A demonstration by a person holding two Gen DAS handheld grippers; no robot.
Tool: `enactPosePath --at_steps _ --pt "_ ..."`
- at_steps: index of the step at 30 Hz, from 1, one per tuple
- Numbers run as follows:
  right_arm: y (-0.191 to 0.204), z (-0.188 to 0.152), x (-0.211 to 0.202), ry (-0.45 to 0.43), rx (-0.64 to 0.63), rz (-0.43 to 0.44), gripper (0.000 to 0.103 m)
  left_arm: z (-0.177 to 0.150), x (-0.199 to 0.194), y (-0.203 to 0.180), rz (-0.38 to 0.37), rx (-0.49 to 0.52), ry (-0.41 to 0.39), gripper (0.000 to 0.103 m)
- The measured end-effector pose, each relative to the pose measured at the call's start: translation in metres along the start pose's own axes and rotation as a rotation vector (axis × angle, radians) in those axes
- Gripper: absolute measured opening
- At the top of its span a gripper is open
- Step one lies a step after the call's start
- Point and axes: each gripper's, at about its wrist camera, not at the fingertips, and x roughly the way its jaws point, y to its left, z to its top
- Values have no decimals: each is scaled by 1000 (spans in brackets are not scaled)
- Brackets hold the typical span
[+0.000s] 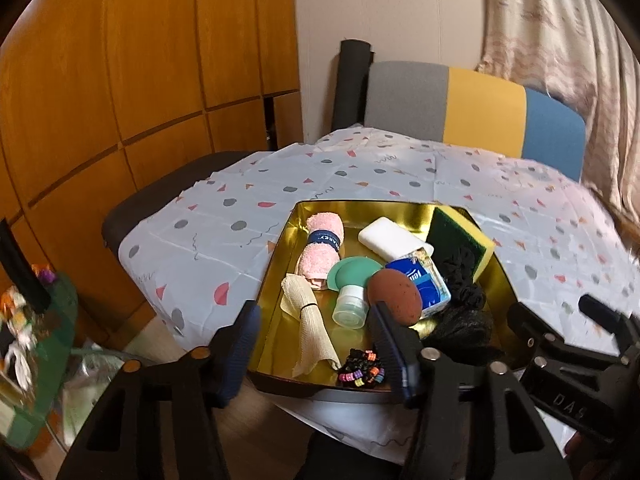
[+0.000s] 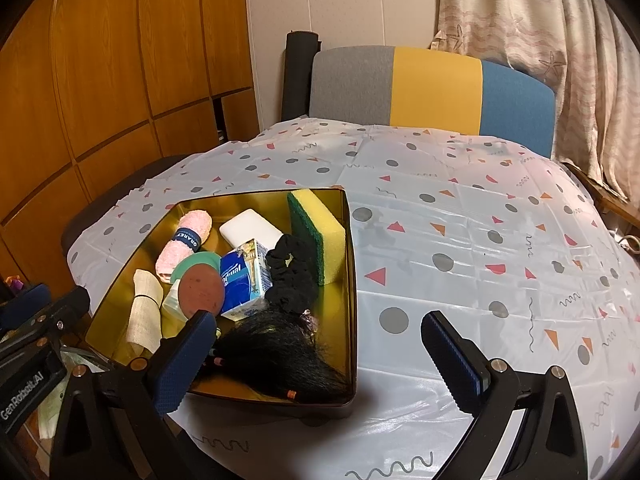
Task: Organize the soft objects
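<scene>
A: On the bench [image 2: 460, 240], under a dotted white cloth, a gold-lined tin [image 2: 352, 280] is seen, set toward the left side and filled with soft things; what is found in it?

B: A rolled pink towel [image 1: 322, 250] with a dark band is laid at the back left; a white bar [image 1: 390, 238] is set beside it; a green-and-yellow sponge [image 2: 320, 236] is stood on edge against the back right wall; a blue tissue pack [image 2: 244, 280], a brown round puff [image 1: 394, 290], a green-lidded bottle [image 1: 350, 302] and a black scrunchie [image 2: 288, 276] are crowded in the middle.

A: And nearer the front?

B: A beige bandage roll [image 1: 310, 320] is laid at the left; a clump of small coloured hair ties [image 1: 362, 370] and a black hairpiece [image 2: 276, 364] are kept by the front wall.

A: How are the fingers held?

B: The left gripper [image 1: 316, 340] is held partly open over the tin's near left corner, nothing being gripped; the right gripper [image 2: 320, 352] is spread wide across the tin's near right corner, also empty.
</scene>
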Motion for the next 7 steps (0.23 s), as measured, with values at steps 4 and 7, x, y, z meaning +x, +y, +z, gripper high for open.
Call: enactPosePath --at_steps 4,7 --pt "-1 -1 5 13 2 -3 103 1 -2 5 -9 -18 -31 50" --pt "-2 -1 7 18 1 -7 103 2 -2 5 -14 -16 -34 50"
